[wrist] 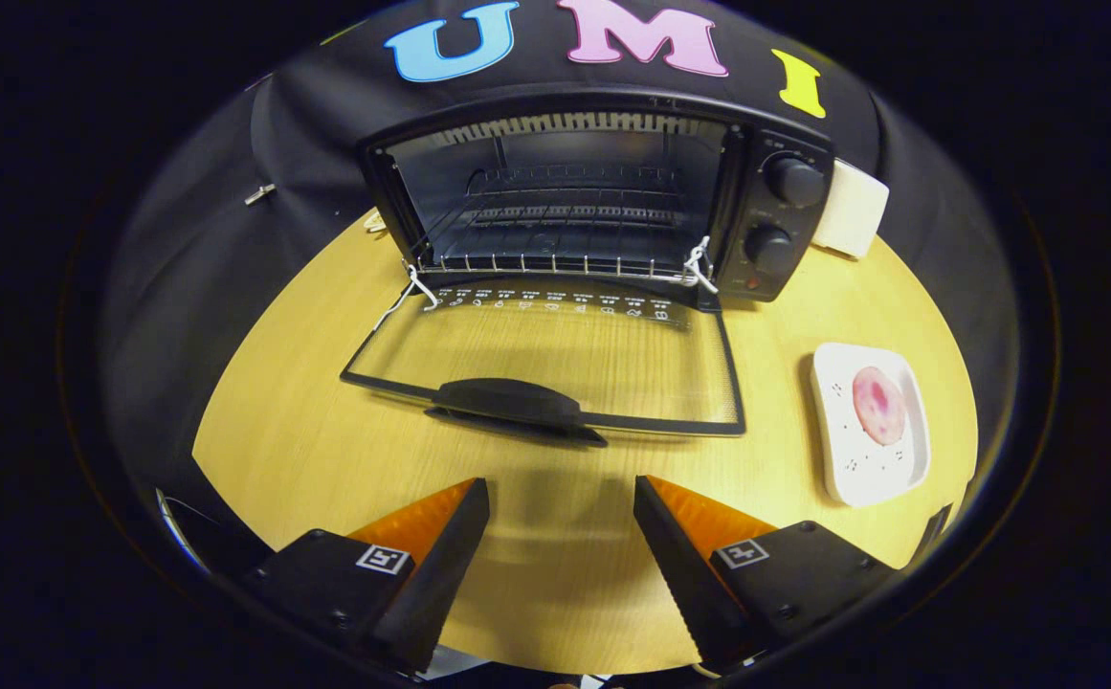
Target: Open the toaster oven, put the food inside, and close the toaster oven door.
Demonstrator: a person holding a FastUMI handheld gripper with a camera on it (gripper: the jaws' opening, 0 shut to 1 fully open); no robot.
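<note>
We see the gripper (562, 488) at the bottom centre of the frame, its jaws spread wide apart with nothing between them but bare tabletop (268, 450). The tabletop is light wood grain. Beyond the jaws, upper centre of the frame, stands the toaster oven (785, 273), dark-bodied, against the black cloth wall. Its door (555, 359) is swung fully down and lies flat toward us, glass pane showing the wood beneath, with the dark handle (507, 400) on its near edge, just ahead of the jaws. A row of small white markings runs along the hinge side of the glass. Inside the open cavity we note a wire rack (555, 260) near the bottom; white ties show at both front corners of the rack. Two round knobs (785, 215) sit one above the other on the panel at the oven's right side. A pale rectangular object (852, 220) leans behind the oven's right end; we cannot tell what it is. At the right of the frame, well apart from the oven door and ahead of the right finger, a white plate (909, 450) rests on the tabletop, carrying the food (878, 405), a round pinkish piece lying flat near its middle.
</note>
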